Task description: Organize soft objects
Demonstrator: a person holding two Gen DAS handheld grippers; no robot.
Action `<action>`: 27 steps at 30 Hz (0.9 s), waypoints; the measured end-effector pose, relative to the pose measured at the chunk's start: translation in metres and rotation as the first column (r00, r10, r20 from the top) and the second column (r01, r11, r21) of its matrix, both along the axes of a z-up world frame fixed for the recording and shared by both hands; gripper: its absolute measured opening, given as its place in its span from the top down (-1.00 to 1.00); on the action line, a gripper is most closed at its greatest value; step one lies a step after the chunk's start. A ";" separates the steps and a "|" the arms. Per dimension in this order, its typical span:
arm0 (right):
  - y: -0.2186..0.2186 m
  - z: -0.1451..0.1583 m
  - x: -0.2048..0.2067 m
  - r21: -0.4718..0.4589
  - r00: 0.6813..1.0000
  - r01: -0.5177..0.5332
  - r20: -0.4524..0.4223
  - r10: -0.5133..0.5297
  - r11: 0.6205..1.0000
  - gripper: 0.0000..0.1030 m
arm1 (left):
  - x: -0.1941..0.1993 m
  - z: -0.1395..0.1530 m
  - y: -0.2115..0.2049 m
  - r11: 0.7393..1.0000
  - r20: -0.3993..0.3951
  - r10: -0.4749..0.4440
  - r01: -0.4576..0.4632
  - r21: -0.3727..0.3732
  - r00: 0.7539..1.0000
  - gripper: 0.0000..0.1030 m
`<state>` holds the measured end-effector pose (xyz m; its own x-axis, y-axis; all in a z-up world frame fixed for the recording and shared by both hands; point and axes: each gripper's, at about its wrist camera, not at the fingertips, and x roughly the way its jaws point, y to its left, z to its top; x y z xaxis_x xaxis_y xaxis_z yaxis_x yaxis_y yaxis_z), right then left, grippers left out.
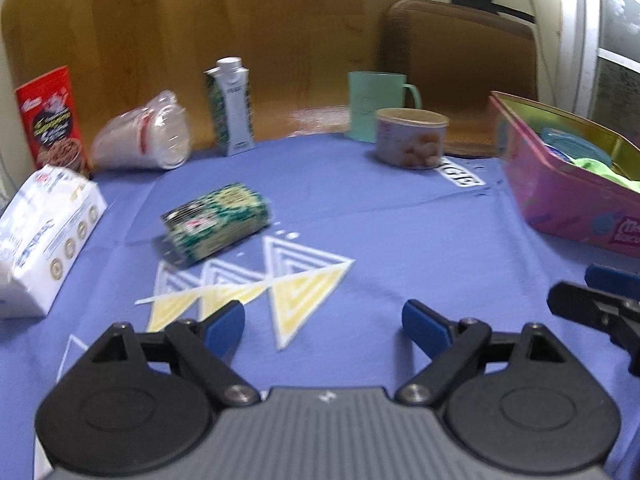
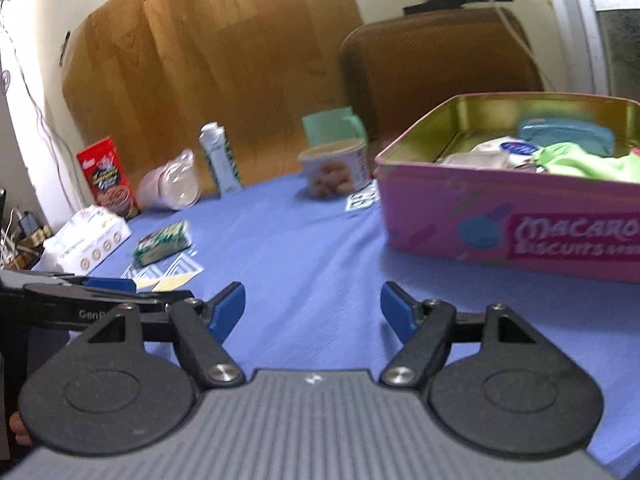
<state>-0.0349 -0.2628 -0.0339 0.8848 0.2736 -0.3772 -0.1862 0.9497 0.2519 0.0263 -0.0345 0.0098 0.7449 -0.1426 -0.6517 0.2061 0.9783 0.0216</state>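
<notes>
While both grippers hang with fingers spread and nothing between them, the green patterned soft pack [image 1: 216, 224] lies on the blue cloth [image 1: 380, 216] ahead of the left gripper [image 1: 323, 322], well apart from its fingertips, toward the cloth's left edge. Right gripper [image 2: 313, 307] faces the pink biscuit tin [image 2: 508, 216] near the right edge.

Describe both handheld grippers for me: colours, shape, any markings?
Both look alike: the left gripper and right gripper have blue finger pads on black linkage arms, round black pivot housings, silver screws and a ribbed grey body with a small white logo. The left one's side carries partial white lettering.
</notes>
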 end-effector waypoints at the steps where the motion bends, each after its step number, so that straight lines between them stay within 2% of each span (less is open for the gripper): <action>1: 0.003 0.000 0.001 -0.007 1.000 -0.009 -0.008 0.008 1.000 -0.55 | 0.001 0.000 0.004 1.000 -0.001 0.010 -0.010 -0.004 1.000 -0.74; 9: 0.029 -0.003 0.013 -0.060 0.998 -0.055 -0.046 0.053 0.997 -0.58 | 0.012 0.000 0.047 0.994 -0.002 0.104 -0.104 -0.028 0.995 -0.75; 17: 0.054 -0.001 0.023 -0.114 0.994 -0.106 -0.046 0.101 0.988 -0.63 | 0.020 -0.003 0.094 0.979 0.002 0.200 -0.200 -0.037 0.980 -0.80; 21: 0.072 0.000 0.029 -0.146 0.985 -0.166 -0.063 0.159 0.975 -0.64 | 0.026 -0.003 0.117 0.963 0.005 0.268 -0.268 -0.037 0.963 -0.81; 27: 0.102 0.012 0.055 -0.160 0.968 -0.250 -0.035 0.248 0.955 -0.64 | 0.032 -0.006 0.144 0.928 0.001 0.358 -0.356 -0.107 0.934 -0.81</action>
